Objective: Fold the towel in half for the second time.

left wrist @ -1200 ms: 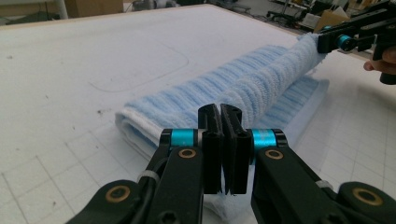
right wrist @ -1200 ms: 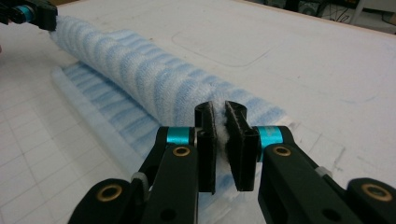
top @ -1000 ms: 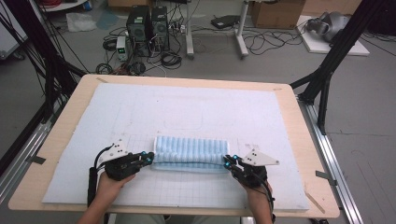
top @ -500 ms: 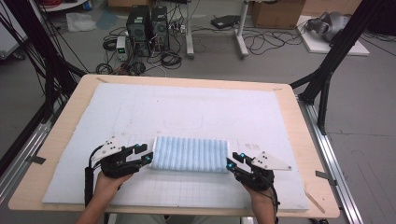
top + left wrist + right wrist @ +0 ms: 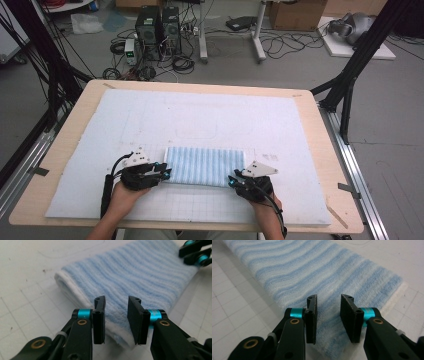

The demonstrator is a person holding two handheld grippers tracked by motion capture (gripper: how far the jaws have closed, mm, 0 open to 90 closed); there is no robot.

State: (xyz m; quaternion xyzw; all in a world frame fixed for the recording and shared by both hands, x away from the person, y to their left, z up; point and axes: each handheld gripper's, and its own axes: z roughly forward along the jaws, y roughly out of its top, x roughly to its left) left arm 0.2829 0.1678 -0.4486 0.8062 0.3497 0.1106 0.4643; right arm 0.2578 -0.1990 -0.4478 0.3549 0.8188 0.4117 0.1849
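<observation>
Desk (image 5: 75, 150): pale wood top, covered almost wholly by white gridded mat (image 5: 210, 115); faint pencilled outline on mat beyond the cloth. Nothing else lying on the mat near the cloth; path to it unobstructed from both sides.

Floor beyond far edge: two dark computer towers (image 5: 157, 25), tangled cables (image 5: 280, 45), white table legs (image 5: 260, 35), black frame struts at left and right (image 5: 350, 75).

Towel (image 5: 205, 166): folded, light blue with paler stripes, white border at the ends; flat on the mat, near the front edge, roughly centred. Long axis across the desk, left to right; stripes across the short way. Folded end with white hem toward the left tool.

Left tool (image 5: 167, 171): held in left hand (image 5: 125, 192), at left end of towel, pointing right along it. Jaws parted, just now closing somewhat; in left gripper view (image 5: 116, 315) straddling the hem, pads not pressing the cloth. Released.

Right tool (image 5: 231, 180): held in right hand (image 5: 262, 200), at right near corner, pointing left. Jaws parted, just now closing slightly; in right gripper view (image 5: 328, 315) over the towel corner, pads clear of cloth. Released.
</observation>
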